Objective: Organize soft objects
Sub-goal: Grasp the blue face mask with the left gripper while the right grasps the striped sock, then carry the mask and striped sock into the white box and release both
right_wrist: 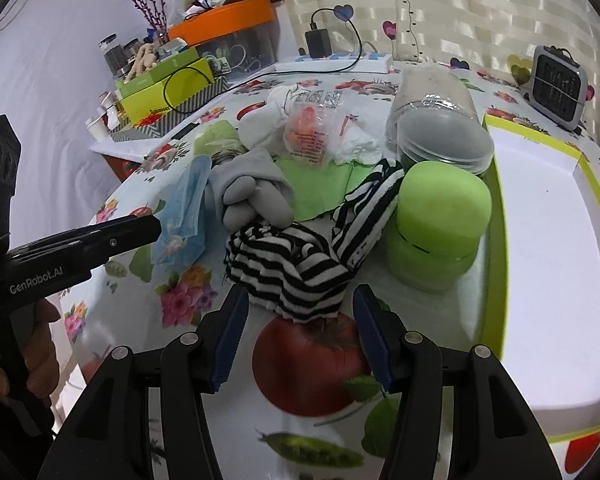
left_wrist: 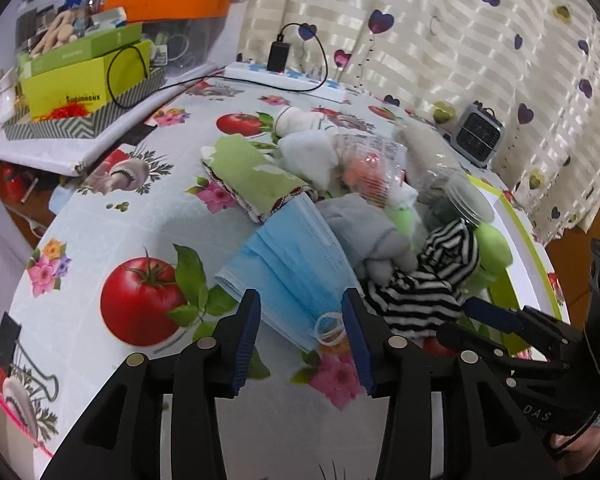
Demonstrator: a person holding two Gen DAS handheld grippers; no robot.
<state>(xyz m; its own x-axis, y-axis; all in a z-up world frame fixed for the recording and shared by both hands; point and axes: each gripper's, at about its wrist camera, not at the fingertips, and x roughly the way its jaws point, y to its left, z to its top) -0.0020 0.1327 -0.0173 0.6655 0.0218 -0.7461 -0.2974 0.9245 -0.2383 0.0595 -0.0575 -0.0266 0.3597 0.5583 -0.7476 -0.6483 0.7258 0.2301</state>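
A pile of soft things lies on the fruit-print tablecloth. A blue face mask lies nearest my left gripper, whose jaws stand open around its near end without pressing it. A black-and-white striped cloth lies just ahead of my right gripper, which is open with the cloth's near edge between the fingers. A grey glove, a green patterned cloth, white cloths and a plastic packet with orange contents lie behind.
A white tray with a lime rim stands at the right. A green round object and a clear jar on its side lie beside it. Boxes, a power strip, a small grey fan and a curtain stand behind.
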